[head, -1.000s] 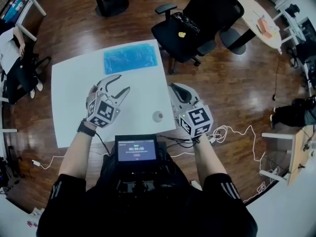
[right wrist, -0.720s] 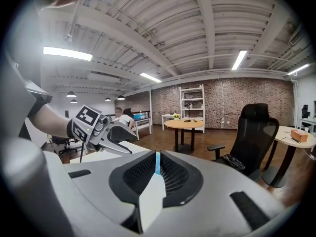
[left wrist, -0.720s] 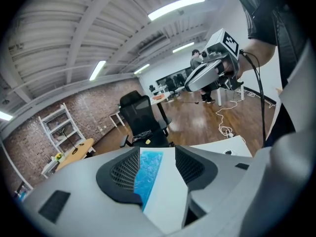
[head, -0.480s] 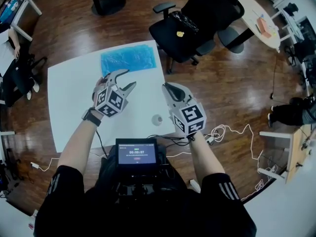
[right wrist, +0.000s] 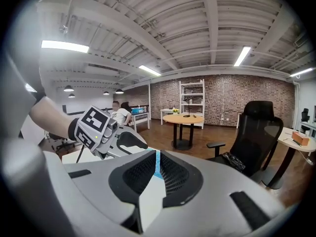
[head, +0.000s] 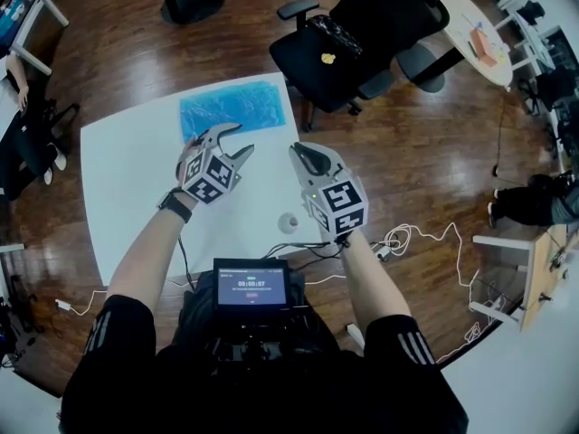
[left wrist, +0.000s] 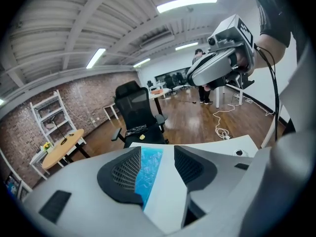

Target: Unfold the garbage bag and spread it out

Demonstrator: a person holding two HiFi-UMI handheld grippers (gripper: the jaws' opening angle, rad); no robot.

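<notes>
Near to far:

- Chest-mounted screen [head: 251, 285], closest in the head view. The digit line looks like 00:00:07; the rest of the print is too small to read.
- White worktop [head: 127, 179]. A small round grey thing [head: 289, 221] sits near its near-right edge, and cables [head: 416, 242] lie on the wood floor beside that edge.
- Left tool [head: 242, 139]: jaws apart, nothing between the pads. The left gripper view shows the bag through the gap, beyond the tips.
- Right tool [head: 298, 152]: jaws almost together with only a thin slit, and nothing in it. The right gripper view shows a sliver of blue through the slit.
- Both marker cubes carry black-and-white square patterns. No text on them.
- Garbage bag [head: 233, 108]: blue, folded into a flat rectangle, lying at the far edge of the worktop toward the far-right corner.
- The left tool's tips are at the bag's near edge, roughly mid-length. Can't tell whether they touch it.
- The right tool is apart from the bag, just past its near-right corner, pointing the same way as the left one.
- No print is legible on the bag.
- Black office chair [head: 362, 34], beyond the worktop's far-right corner, with a small yellow item [head: 328, 59] on the seat.
</notes>
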